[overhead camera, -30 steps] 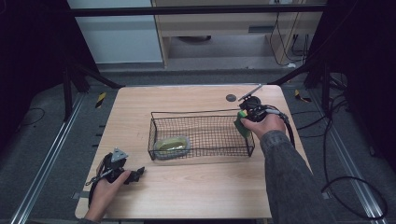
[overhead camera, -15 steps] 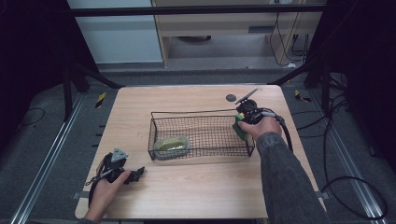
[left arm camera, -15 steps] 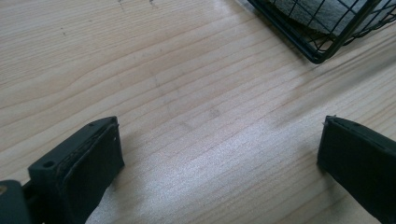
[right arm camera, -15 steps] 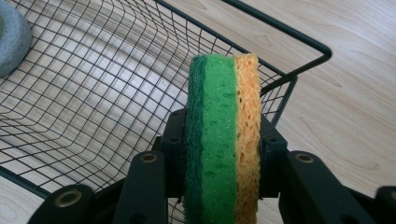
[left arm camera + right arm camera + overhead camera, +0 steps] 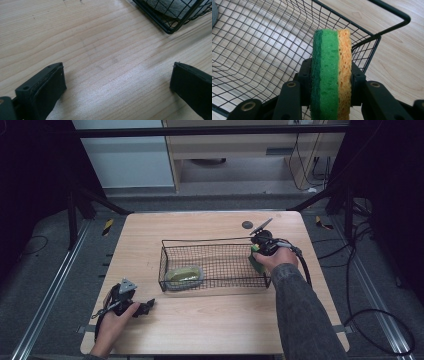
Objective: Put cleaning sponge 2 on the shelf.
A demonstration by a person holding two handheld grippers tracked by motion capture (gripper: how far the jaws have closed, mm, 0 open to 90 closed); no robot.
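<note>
On the left, the left gripper [image 5: 142, 307] rests low on the pale wooden table [image 5: 210, 330]. Its two black jaws stand wide apart and hold nothing. In the middle sits a black wire basket [image 5: 214, 241]. A grey-and-yellow sponge [image 5: 183, 276] lies in the basket's left end. On the right, the right gripper [image 5: 330, 82] squeezes a green and orange sponge [image 5: 331, 72] tight between its jaws. That sponge stands on its edge, just over the right end of the basket, inside the rim.
</note>
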